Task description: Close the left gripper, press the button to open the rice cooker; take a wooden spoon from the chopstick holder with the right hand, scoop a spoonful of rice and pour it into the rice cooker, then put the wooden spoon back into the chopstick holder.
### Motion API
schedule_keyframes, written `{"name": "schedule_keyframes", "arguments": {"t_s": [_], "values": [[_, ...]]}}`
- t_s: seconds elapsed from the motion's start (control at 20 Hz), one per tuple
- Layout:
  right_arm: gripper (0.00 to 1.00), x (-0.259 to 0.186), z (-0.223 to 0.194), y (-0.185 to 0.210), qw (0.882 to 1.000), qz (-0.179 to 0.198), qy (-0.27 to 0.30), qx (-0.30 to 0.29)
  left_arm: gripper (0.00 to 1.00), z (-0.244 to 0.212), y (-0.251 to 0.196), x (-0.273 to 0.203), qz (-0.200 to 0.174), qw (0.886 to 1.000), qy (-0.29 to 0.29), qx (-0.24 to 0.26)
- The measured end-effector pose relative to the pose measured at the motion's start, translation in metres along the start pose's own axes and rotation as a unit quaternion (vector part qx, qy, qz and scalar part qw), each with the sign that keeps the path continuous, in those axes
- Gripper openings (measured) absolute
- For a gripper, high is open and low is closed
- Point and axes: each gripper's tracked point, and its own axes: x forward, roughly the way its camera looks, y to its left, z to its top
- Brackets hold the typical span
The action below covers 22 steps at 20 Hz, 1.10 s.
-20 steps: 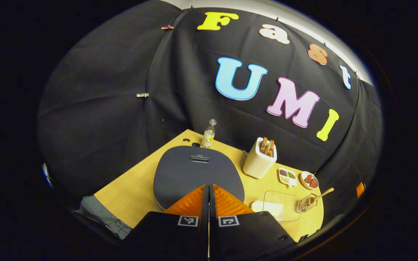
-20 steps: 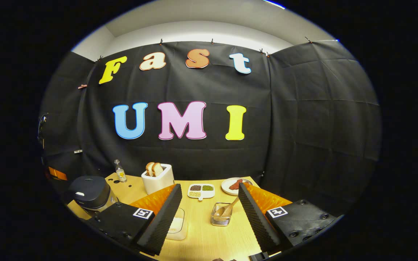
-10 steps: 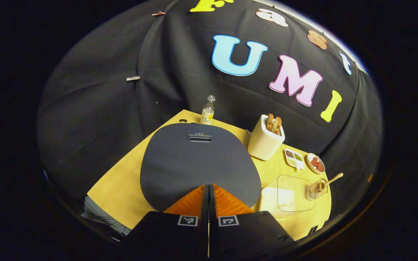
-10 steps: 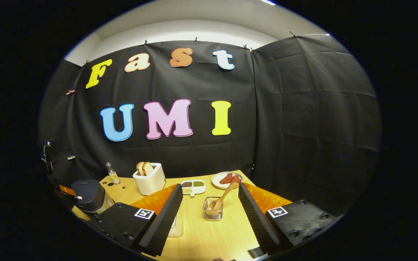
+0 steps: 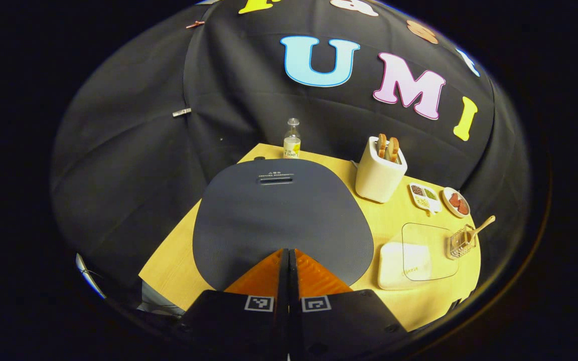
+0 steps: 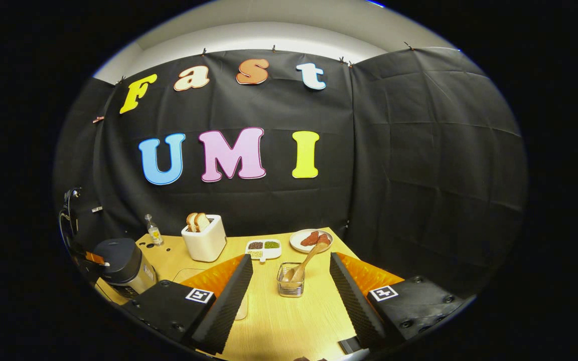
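Black cloth walls close in a light wooden table that carries all the kitchen things. From the left gripper view, the left gripper has its fingers pressed together with nothing between them, and their tips sit over the near edge of the dark lid of the rice cooker, which lies flat and closed; whether the tips touch the lid cannot be told. Behind the cooker stands a small clear bottle, and to its right a white toaster with two slices of bread in its slots. Further right lie a small divided dish of grains and a plate with reddish food. Nearer, beside the cooker, rests a clear container of rice, and just past it the wire chopstick holder with the wooden spoon leaning out of it. In the right gripper view, the right gripper is spread wide and holds nothing, framing the chopstick holder, which stands a little ahead of the fingertips, the spoon's handle tilting toward the plate.
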Motion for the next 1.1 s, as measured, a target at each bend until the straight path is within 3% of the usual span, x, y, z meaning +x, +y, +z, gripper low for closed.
{"name": "schedule_keyframes", "arguments": {"t_s": [0.15,0.4,0.5,0.8,1.1], "values": [[0.97,0.001,-0.002,0.000,1.000,0.002,0.001,0.000,0.07,-0.006,-0.002,0.005,-0.009,1.000,-0.002,-0.012],[0.97,0.008,-0.004,0.000,1.000,0.005,0.007,0.010,0.06,0.004,-0.001,-0.006,-0.008,0.999,-0.033,0.022],[0.97,0.012,-0.003,-0.003,1.000,0.003,0.006,0.010,0.06,0.021,-0.001,-0.020,0.002,0.997,-0.068,0.021],[0.97,0.031,-0.002,-0.010,1.000,0.000,0.005,0.018,0.06,0.125,-0.003,-0.096,0.049,0.968,-0.244,0.030],[0.97,0.064,-0.001,-0.016,1.000,0.008,0.001,0.017,0.06,0.121,-0.026,-0.135,0.036,0.960,-0.277,0.022]]}}
